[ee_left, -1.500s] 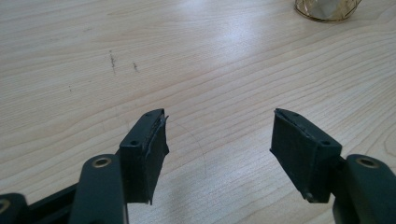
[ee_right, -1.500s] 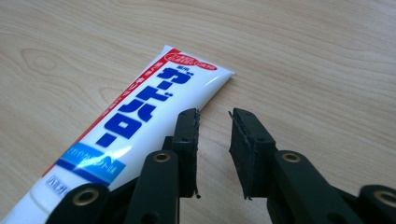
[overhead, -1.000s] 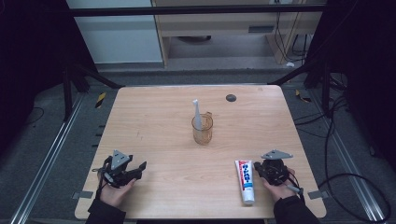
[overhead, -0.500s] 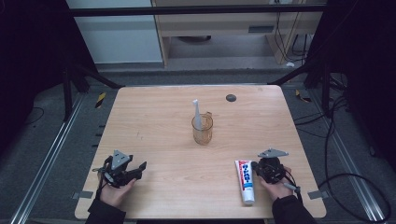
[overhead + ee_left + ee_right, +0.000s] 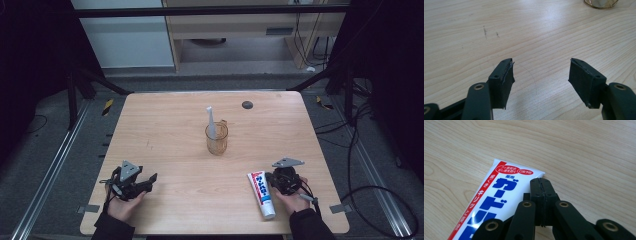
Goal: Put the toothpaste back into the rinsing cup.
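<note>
The toothpaste tube (image 5: 262,194) is seen lying flat on the wooden worktop (image 5: 170,125) near its front right edge, cap end toward the person. Just beside it, on its right, the right gripper (image 5: 541,182) is held low with its jaws pressed together on nothing, their tips hovering at the tube's flat crimped end. At the front left, well apart, the left gripper (image 5: 541,75) is kept with its jaws spread over bare wood. At the centre, a toothbrush (image 5: 210,120) is stood in an amber glass cup (image 5: 217,140).
</note>
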Tool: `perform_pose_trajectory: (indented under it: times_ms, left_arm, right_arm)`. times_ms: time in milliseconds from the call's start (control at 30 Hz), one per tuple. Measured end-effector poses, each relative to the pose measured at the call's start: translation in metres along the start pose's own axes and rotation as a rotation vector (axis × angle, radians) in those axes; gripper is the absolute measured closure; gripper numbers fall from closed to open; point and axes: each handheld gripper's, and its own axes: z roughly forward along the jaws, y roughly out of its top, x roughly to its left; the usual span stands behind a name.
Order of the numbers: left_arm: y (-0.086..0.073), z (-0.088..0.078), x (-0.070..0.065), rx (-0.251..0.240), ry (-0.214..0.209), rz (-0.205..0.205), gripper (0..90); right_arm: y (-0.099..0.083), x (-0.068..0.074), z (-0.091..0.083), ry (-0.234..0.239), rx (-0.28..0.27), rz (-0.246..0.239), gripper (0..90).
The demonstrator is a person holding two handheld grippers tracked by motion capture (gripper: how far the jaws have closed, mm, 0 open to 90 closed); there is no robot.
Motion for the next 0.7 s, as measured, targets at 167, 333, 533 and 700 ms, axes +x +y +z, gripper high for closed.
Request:
perform_pose_trajectory:
  times_ms: [167, 333, 533, 700]
  left_arm:
    - [0.000, 0.001, 0.000, 0.003, -0.003, 0.001, 35.5]
    - [0.000, 0.002, 0.000, 0.011, -0.001, 0.003, 35.5]
    - [0.001, 0.002, 0.000, 0.012, 0.000, -0.001, 35.5]
    - [0.001, 0.003, -0.001, 0.016, 0.000, 0.005, 35.5]
  right_arm:
    - [0.002, 0.002, 0.002, 0.024, 0.001, 0.001, 89.9]
    - [0.004, 0.004, 0.001, 0.035, 0.000, -0.012, 89.8]
    - [0.007, 0.009, 0.003, 0.053, 0.006, -0.023, 89.7]
    - [0.008, 0.013, 0.003, 0.062, 0.011, -0.045, 89.2]
